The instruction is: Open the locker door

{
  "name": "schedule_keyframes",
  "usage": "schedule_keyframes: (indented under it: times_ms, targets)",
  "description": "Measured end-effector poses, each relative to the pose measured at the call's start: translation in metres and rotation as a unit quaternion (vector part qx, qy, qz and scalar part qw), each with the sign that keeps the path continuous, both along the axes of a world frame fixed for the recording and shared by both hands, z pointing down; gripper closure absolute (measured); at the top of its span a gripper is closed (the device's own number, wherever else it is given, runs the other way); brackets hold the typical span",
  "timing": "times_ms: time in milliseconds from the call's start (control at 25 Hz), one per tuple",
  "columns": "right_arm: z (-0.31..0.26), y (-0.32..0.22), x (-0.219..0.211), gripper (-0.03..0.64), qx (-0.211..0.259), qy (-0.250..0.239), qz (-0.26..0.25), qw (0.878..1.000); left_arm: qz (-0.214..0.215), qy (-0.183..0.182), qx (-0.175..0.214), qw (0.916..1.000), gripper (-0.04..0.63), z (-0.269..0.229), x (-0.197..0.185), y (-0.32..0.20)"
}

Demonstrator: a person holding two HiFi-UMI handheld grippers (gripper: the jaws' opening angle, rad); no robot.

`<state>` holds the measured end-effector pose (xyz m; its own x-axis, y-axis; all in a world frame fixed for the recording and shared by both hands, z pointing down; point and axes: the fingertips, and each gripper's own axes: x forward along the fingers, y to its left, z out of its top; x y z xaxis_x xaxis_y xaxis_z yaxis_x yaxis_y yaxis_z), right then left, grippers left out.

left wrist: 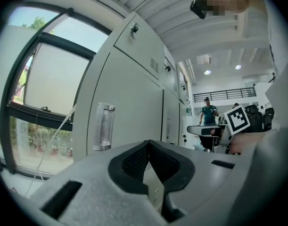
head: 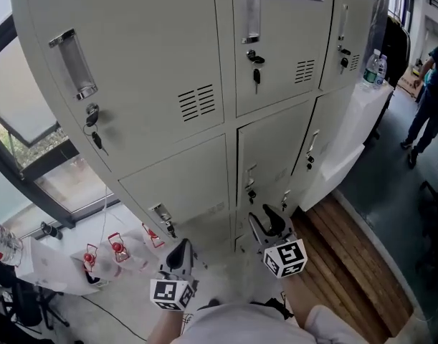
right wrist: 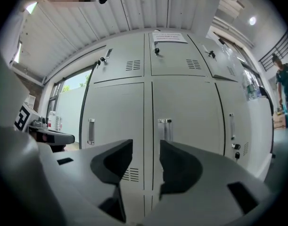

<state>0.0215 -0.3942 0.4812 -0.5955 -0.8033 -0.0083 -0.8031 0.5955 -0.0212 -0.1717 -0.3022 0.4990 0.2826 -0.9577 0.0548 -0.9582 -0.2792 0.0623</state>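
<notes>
- Grey steel lockers point(head: 175, 63) fill the wall ahead, with a window point(head: 32, 156) off to the left of my left claw and a strip of wooden floor point(head: 348, 264) to the right of my right one.
- My right claw point(right wrist: 146, 147) is released. Its jaws stand apart with nothing between them, and it points level at the bank.
- Through that gap I see the seam between two lower doors. The locker door point(right wrist: 186, 121) I judge to be mine lies just right of the seam, shut and apart from the claw.
- Its handle point(right wrist: 165, 128) is an upright bar at the door's left edge, a little up and to the right of the gap. I should shift slightly that way before going in.
- To grip well, I would keep the jaws wide, bring them either side of the bar, then clench squarely on its middle rather than on an end bracket.
- The pull should follow the door's arc. The hinges are probably on the side away from the handle, though I cannot see them.
- A lock point(head: 251, 193) sits under the handle in the head view. Whether it is turned I cannot tell, so a gentle first tug is wise.
- My left claw point(left wrist: 148, 147) is clenched on nothing, off to the left and facing another door. I would hold it out of the swing.
</notes>
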Motion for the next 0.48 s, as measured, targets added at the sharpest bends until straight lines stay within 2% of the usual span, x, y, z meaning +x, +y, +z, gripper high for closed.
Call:
schedule_keyframes:
  times_ms: [480]
  targets:
    - [0.000,-0.084,-0.024,0.457,0.000,0.027,-0.032,0.999,-0.089,-0.004,-0.009,0.9960,0.592,0.002,-0.045,0.009]
